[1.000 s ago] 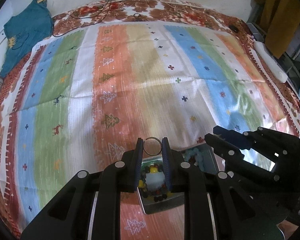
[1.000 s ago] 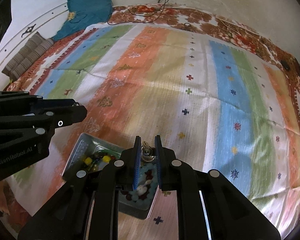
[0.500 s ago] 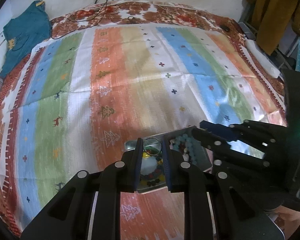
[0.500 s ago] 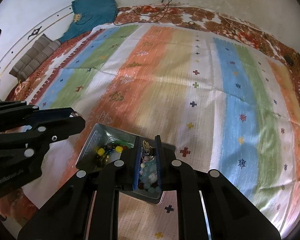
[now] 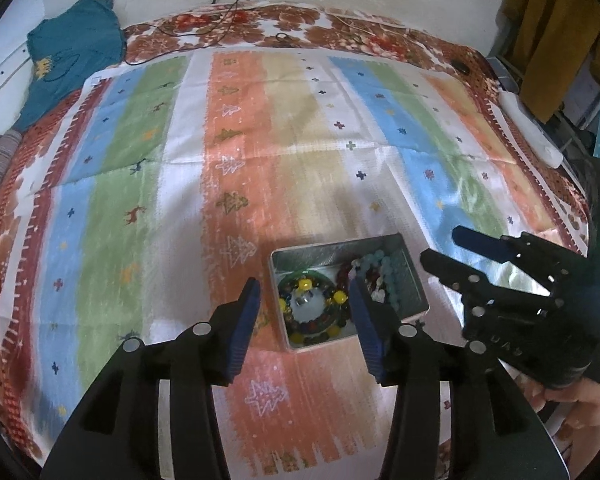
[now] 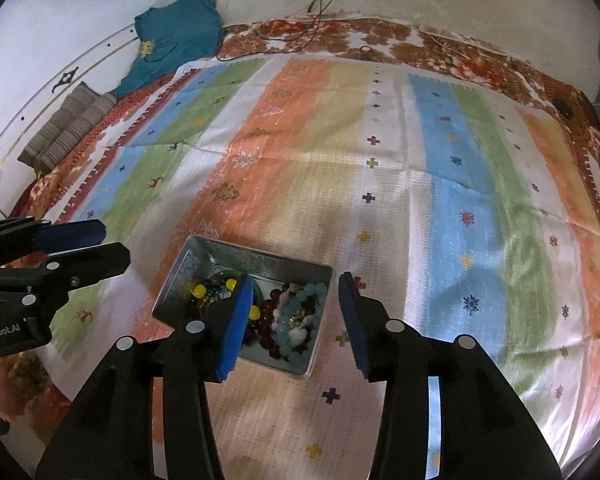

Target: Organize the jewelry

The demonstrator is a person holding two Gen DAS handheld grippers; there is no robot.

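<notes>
On a striped bedspread point(image 5: 260, 168), the left gripper point(image 5: 303, 322) hovers with jaws wide apart and empty over a small metal tin point(image 5: 332, 250) of beaded jewelry, the right gripper point(image 6: 296, 316) beside it likewise spread and empty. The bracelets look light, loose and slippery, apt to tangle; each is probably best pinched across its band. A dark multicolored strand with yellow beads point(image 5: 306, 283) lies left in the tin, pale blue beads point(image 6: 300, 328) and dark red ones right.
</notes>
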